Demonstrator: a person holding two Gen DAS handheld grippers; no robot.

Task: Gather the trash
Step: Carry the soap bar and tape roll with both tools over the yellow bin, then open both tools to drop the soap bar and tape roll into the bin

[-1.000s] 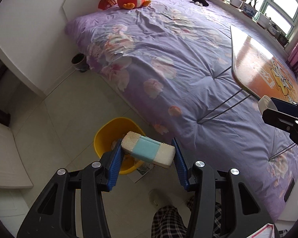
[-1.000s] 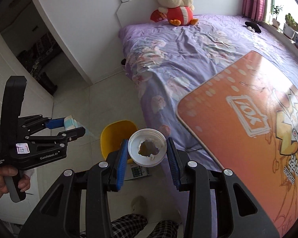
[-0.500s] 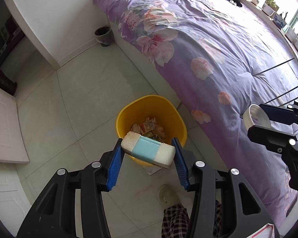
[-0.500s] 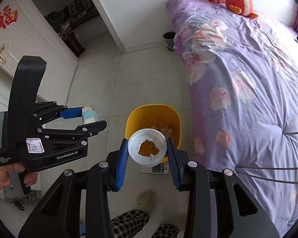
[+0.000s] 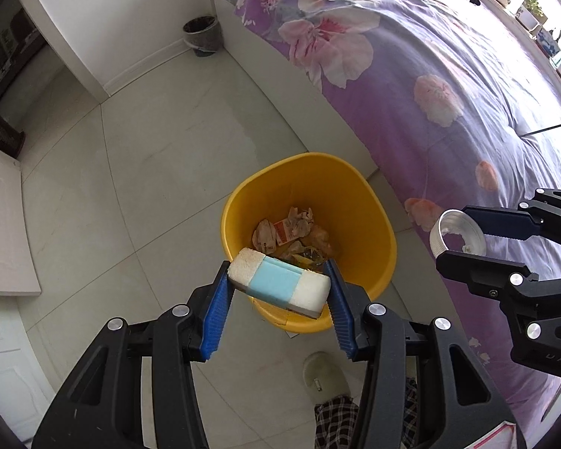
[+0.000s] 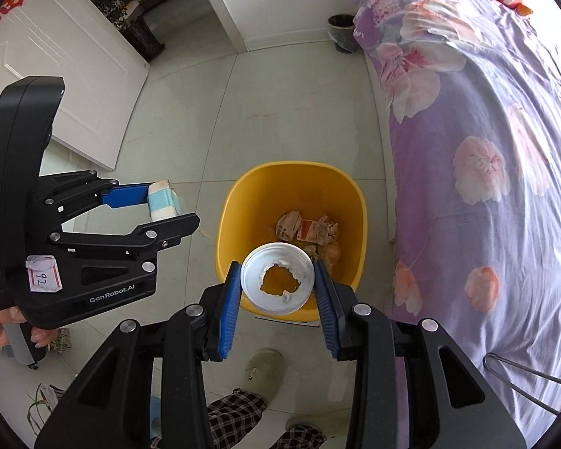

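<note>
- The left gripper (image 5: 278, 292) pinches a sponge block (image 5: 278, 285) (white ends, pale blue middle), 1 blue pad pressed against each short end, so the block's long axis runs across the gap from pad to pad.
- In the left wrist view the block sits over the near edge of the yellow bin (image 5: 355, 183), which stands on the tiled floor just beside the purple bed (image 5: 448, 56); crumpled wrappers (image 5: 288, 230) already lie at the bottom.
- The right gripper (image 6: 278, 280) is clamped on a white round cup (image 6: 278, 278) with a torn hole in its base, a pad on either side of its rim.
- Through that hole the right wrist view shows yellow, so the cup seems to hang over the near part of the bin's mouth.
- The relation that matters: the bin lies below and slightly far of both loads. The right hand's cup looks nearer to the opening; the left's block looks less squarely over it.
- The right wrist view shows the left gripper (image 6: 175, 205) left of the bin, its block apparently over bare floor (the left view alone does not show this offset).
- The left wrist view shows the cup (image 5: 458, 234) from the side, near the bin's right rim and in front of the bed; how high it hangs I cannot tell.
</note>
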